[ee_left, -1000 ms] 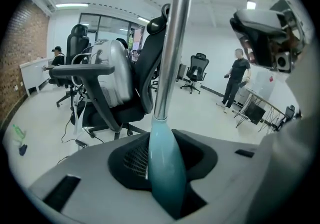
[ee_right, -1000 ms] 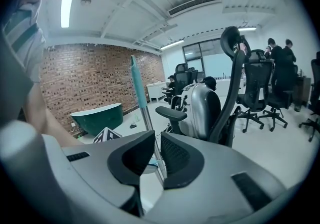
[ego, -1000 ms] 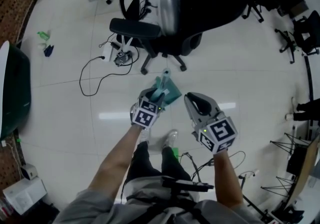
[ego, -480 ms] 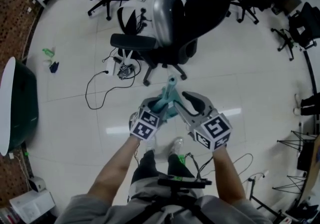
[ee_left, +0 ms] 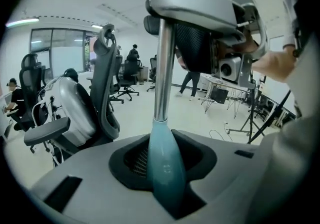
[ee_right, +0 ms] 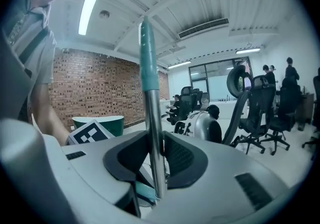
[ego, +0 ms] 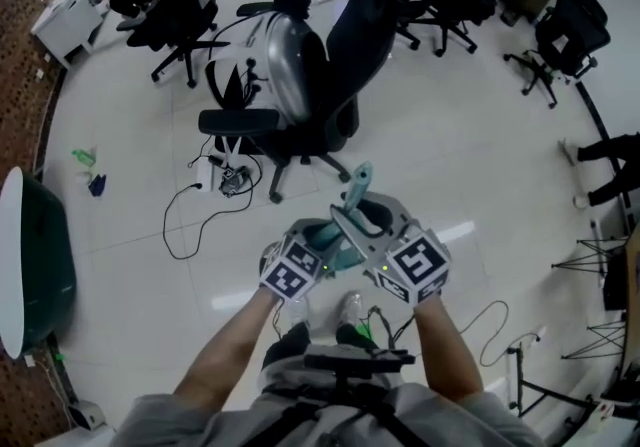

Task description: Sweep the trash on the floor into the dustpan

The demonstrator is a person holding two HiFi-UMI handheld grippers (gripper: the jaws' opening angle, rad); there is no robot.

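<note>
Both bare forearms reach forward from the body, hands close together over the white tiled floor (ego: 480, 145). The left hand-held gripper (ego: 325, 233) sits lower and nearer the body, and the right hand-held gripper (ego: 366, 213) is just beside it, further up the same tool.

That tool is a long-handled tool (ego: 357, 187), a bare metal pole with a teal plastic collar and a teal grip at its far end. The left hand-held gripper (ee_left: 165, 168) is clamped on the teal collar, with the pole (ee_left: 162, 67) rising out of it. The right hand-held gripper (ee_right: 157, 163) has the thin pole (ee_right: 151, 118) between its jaws. These jaws have just been closing and stand close round the pole, with no clear squeeze showing.

Only the head view shows the trash. A green scrap (ego: 83, 156) and a dark blue scrap (ego: 97, 184) lie on the floor far to the left, well apart from the tool. A black office chair with a silver shell (ego: 285, 75) stands ahead.

The left gripper view alone shows the right hand-held gripper from below, high on the pole. The right gripper view alone shows the teal grip, a brick wall (ee_right: 100, 92) and the left one's marker cube. No view shows whether the tool's lower end is a brush or a pan.
</note>
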